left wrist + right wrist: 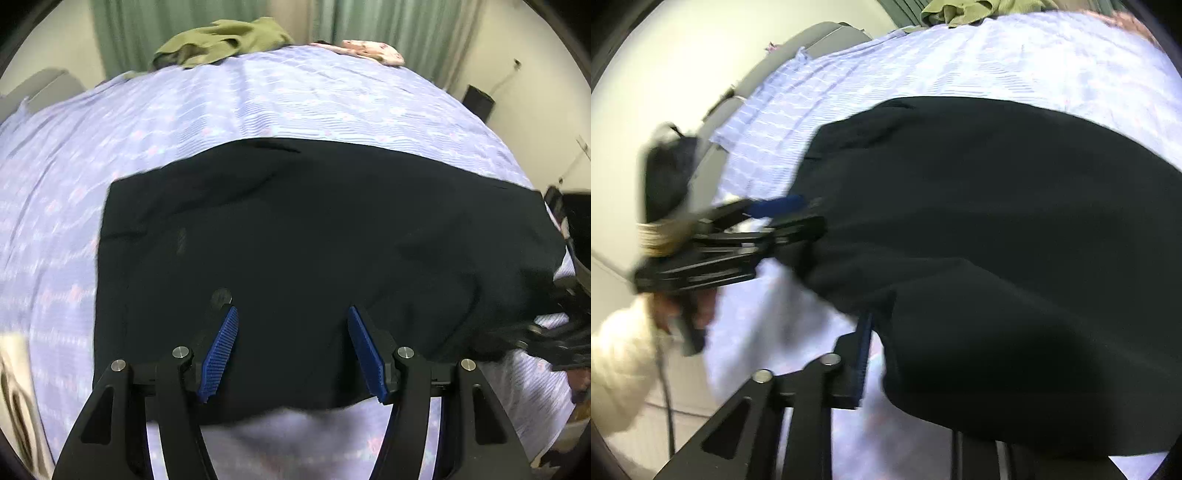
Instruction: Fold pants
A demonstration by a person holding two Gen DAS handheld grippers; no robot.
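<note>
Folding underway: black pants (pixel 314 251) lie in broad folded slab on lilac bedsheet (pixel 221 110). Left gripper (pixel 291 347) hovers over near edge, jaws wide, empty. Right gripper (pixel 871 347) partly hidden by cloth, grip unclear. Next: pinch edge, fold again.

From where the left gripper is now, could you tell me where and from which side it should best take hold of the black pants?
Grip the near hem edge of the black pants, coming in low from the near side. That edge lies flat on the lilac bedsheet just below the left gripper, whose open fingers already straddle the cloth, so one could probably slide under it.
</note>
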